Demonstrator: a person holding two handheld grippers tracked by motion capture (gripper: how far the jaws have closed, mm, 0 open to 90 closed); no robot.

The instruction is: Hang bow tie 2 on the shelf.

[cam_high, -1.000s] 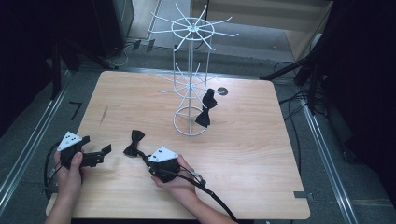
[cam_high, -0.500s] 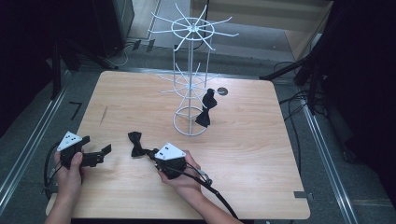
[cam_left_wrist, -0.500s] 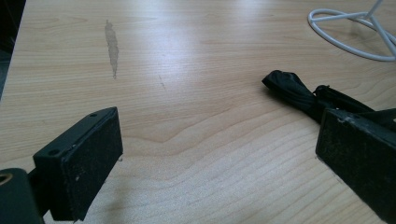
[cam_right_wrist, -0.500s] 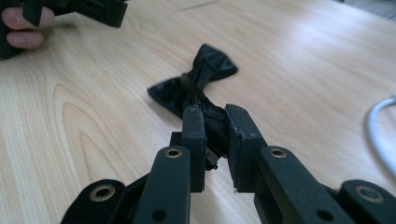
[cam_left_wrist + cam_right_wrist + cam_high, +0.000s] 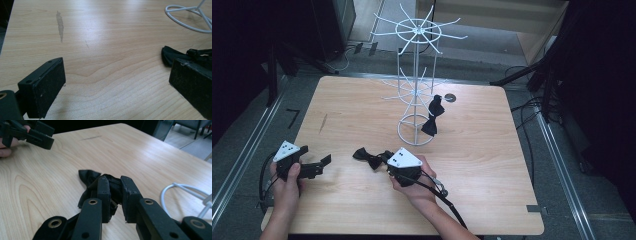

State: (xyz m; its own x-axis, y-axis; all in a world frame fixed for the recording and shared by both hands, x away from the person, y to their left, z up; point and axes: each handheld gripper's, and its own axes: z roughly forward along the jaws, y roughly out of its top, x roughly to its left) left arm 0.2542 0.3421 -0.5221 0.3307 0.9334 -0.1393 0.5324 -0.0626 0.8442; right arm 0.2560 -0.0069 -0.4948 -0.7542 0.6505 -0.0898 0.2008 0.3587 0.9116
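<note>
A black bow tie [image 5: 366, 156] lies low over the wooden table [image 5: 492, 165], in front of the white wire rack [image 5: 416, 90]. My right gripper [image 5: 385, 158] is shut on its middle. In the right gripper view the two black jaws pinch the bow tie [image 5: 87, 177] at its knot, right gripper [image 5: 115, 192]. A second black bow tie [image 5: 432, 117] hangs on the rack's lower ring. My left gripper [image 5: 323, 165] rests at the table's front left, open and empty. In the left gripper view, the left gripper [image 5: 117, 87] has wide jaws, and the held bow tie [image 5: 171, 55] shows at the right.
The rack's round wire base [image 5: 187, 23] stands on the table behind the bow tie. A small dark disc [image 5: 450, 97] lies at the far edge. A cable [image 5: 447, 200] trails from the right gripper toward the front edge. The left gripper [image 5: 37, 135] appears far off.
My right hand has moved to the right and slightly up, carrying the bow tie with it. The left hand has stayed where it was.
</note>
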